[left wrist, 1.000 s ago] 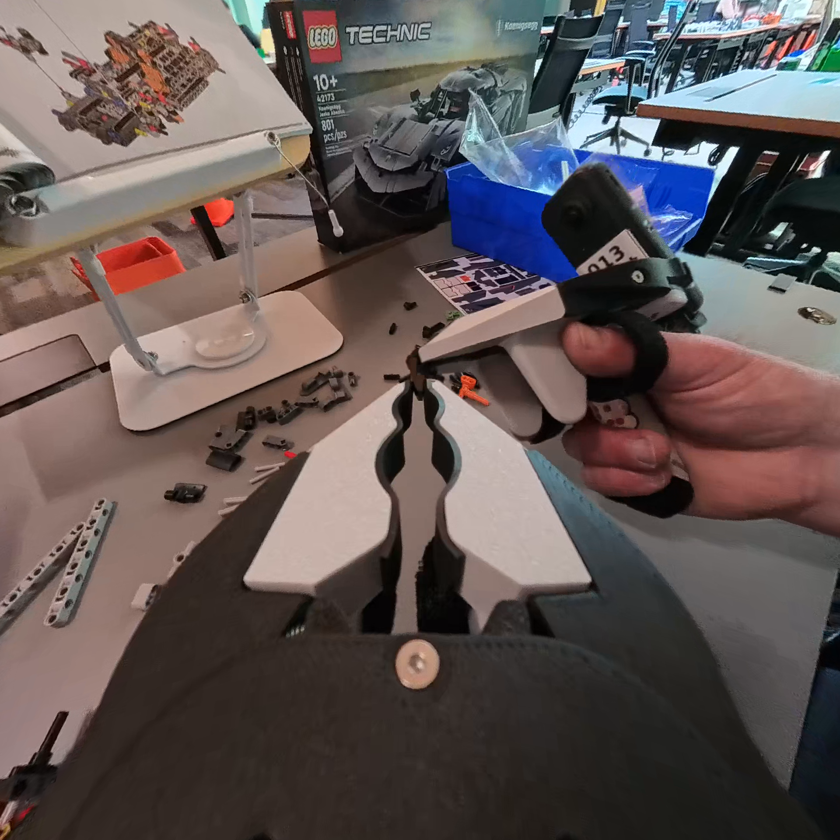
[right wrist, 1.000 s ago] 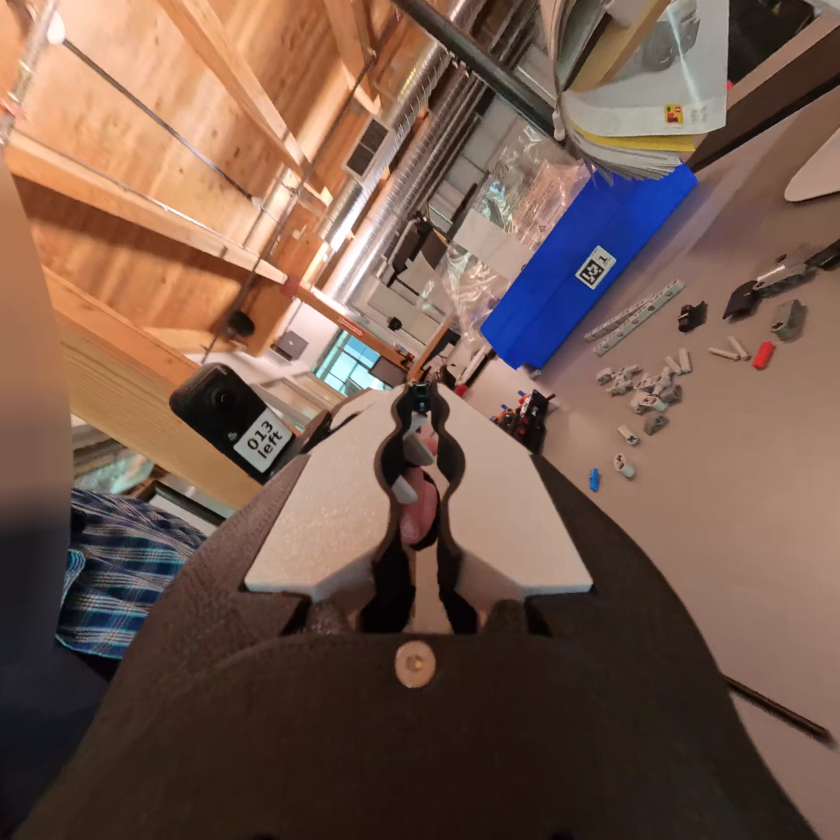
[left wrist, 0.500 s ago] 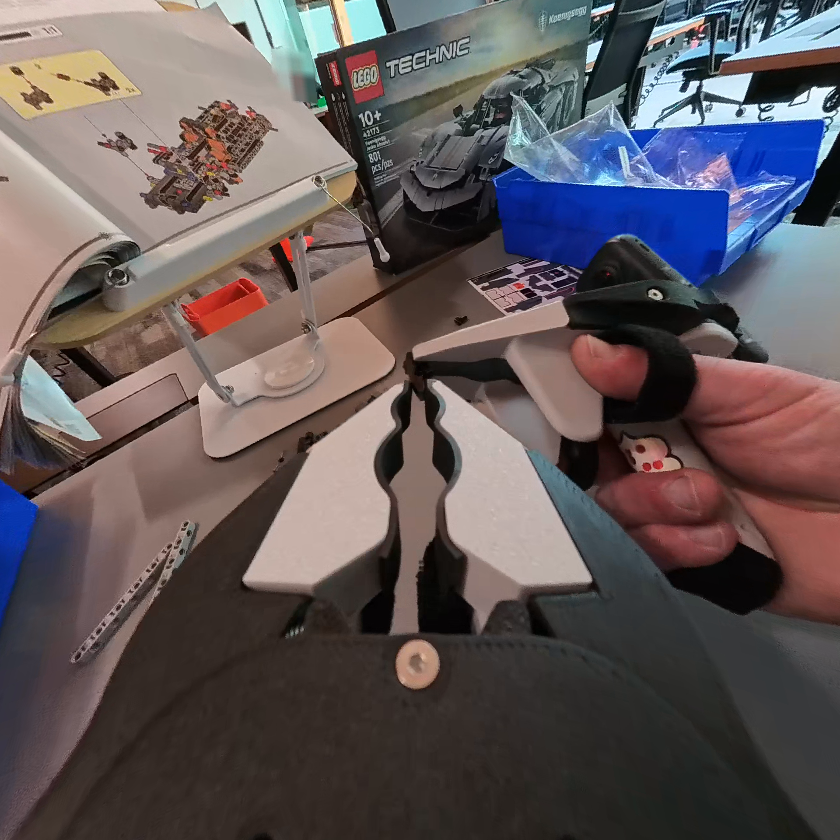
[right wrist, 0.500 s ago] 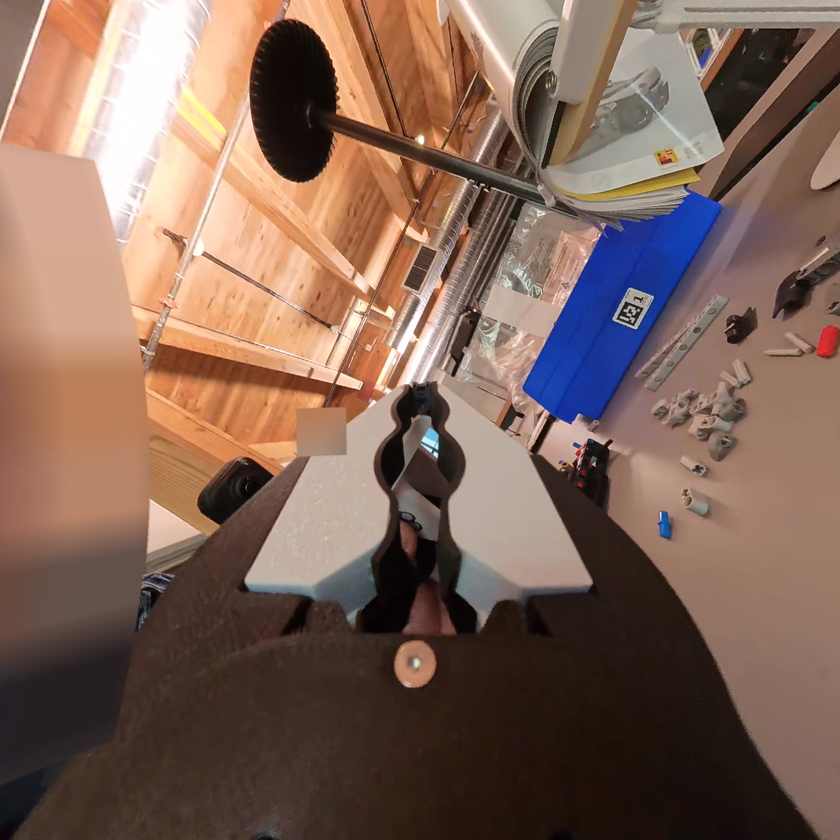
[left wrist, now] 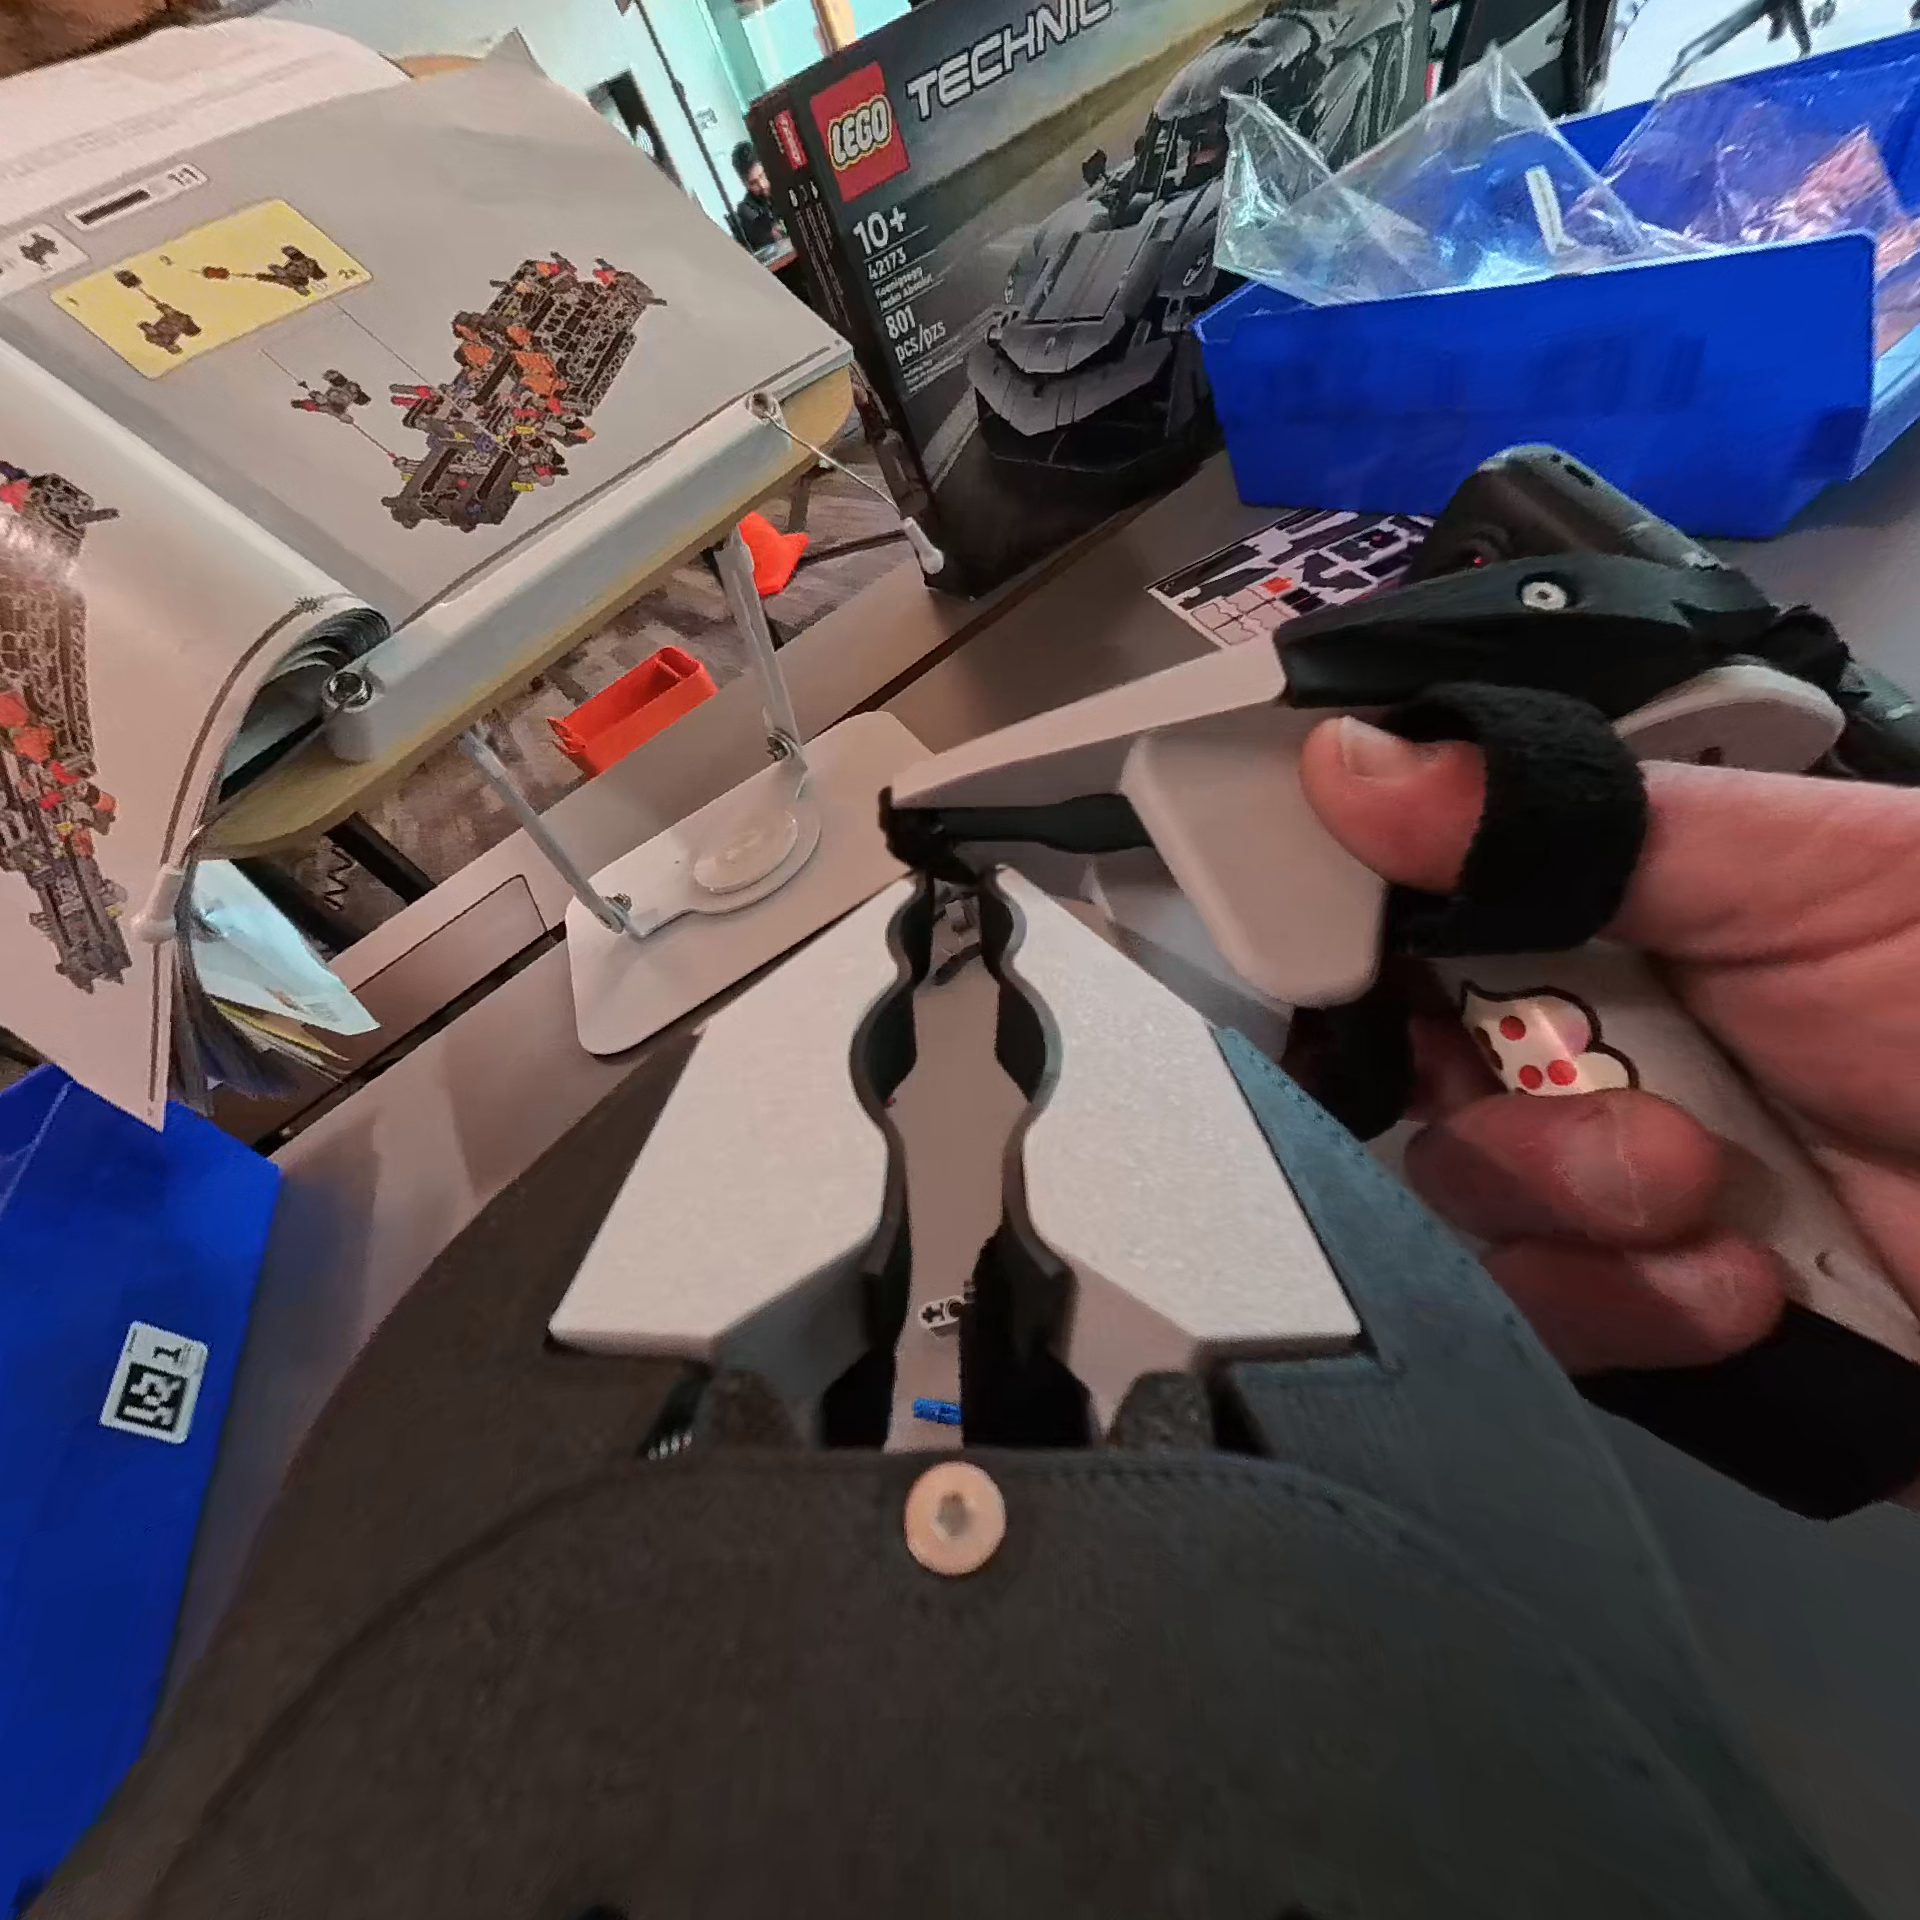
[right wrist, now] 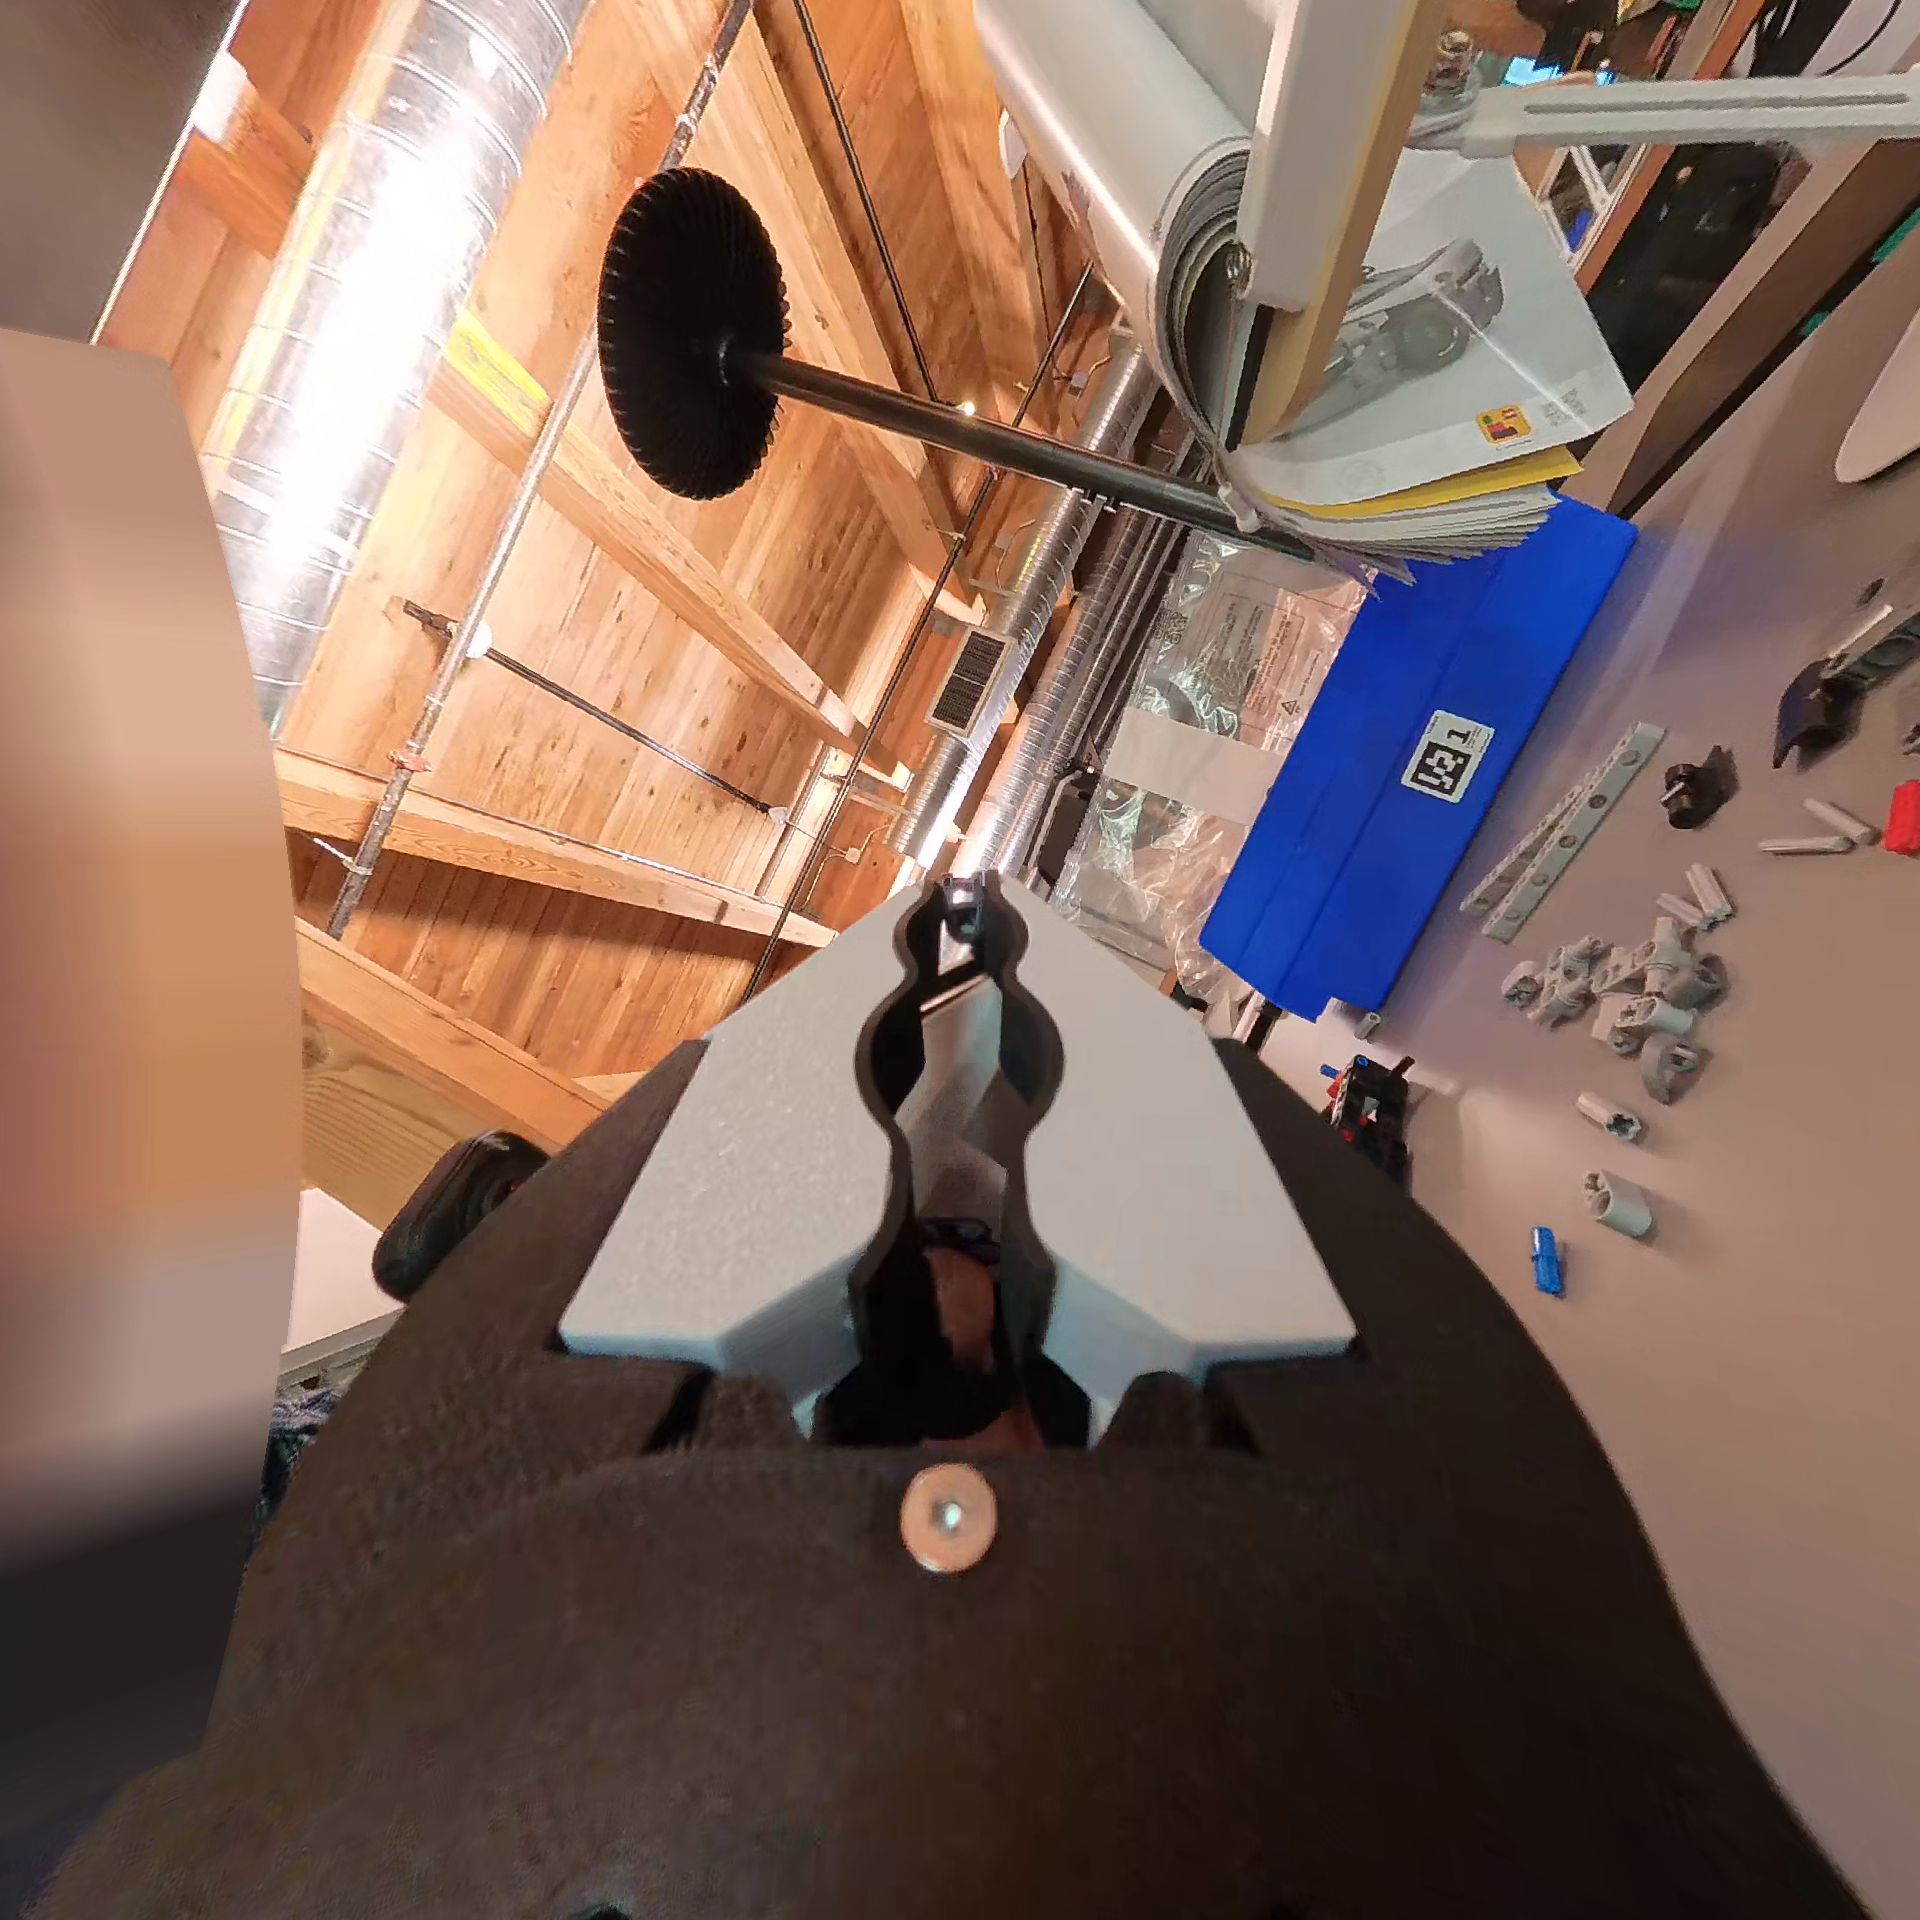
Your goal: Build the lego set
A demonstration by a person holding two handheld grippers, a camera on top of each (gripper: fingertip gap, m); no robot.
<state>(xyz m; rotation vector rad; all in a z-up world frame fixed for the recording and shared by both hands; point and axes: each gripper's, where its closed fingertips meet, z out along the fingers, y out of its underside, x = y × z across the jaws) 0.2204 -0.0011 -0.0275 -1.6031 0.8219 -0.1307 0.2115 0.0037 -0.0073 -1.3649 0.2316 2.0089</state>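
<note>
The left gripper [left wrist: 951, 891] pinched a small dark Lego piece [left wrist: 954, 914] at its closed tips, meeting the right gripper [right wrist: 966, 896], whose tips were likewise clamped on a small black piece [right wrist: 961, 906]. Loose grey connectors [right wrist: 1621, 987] lay on the table [right wrist: 1714, 1403]. A blue bin [left wrist: 1538, 405] behind held clear plastic bags [left wrist: 1382, 197]; another blue bin [right wrist: 1413, 769] also held bags [right wrist: 1216, 686] beside the instruction booklet [left wrist: 416, 343]

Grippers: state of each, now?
Left gripper: shut on a small dark piece.
Right gripper: shut on a small black piece.
</note>
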